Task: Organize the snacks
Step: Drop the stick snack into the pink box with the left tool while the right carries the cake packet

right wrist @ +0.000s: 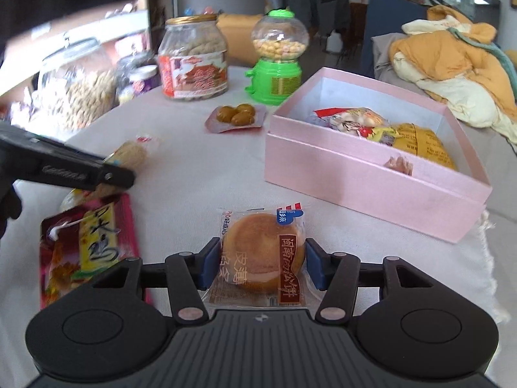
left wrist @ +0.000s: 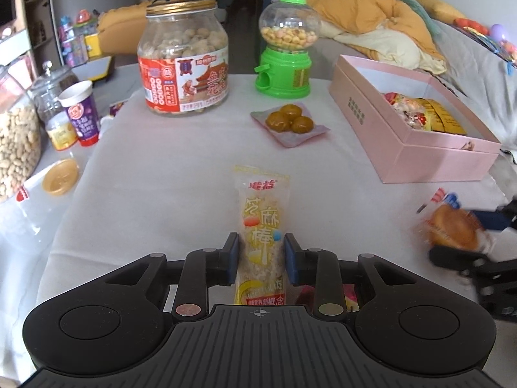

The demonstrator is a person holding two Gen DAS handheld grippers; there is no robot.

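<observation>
Operator: Both grippers are loaded. Report the destination first.

Technician: Pink box [right wrist: 371, 181] sits open on the white cloth [left wrist: 161, 174], ahead and to the right, already holding several packets at its far end. Its near end is bare, likely the drop zone.

Operator: Right gripper [right wrist: 262, 263]?

Technician: Closed across a wrapped round pastry [right wrist: 263, 252], pads on opposite edges so the flat cake stays level.

Operator: Left gripper [left wrist: 261, 258]?

Technician: Clamped narrowly on a sesame stick packet [left wrist: 262, 226], gripped near its rear end, long axis pointing forward for lengthwise insertion.

Operator: Remaining items?

Technician: Red-and-yellow packet [right wrist: 87, 252] and chestnut pouch [left wrist: 290, 123] lie loose.
</observation>
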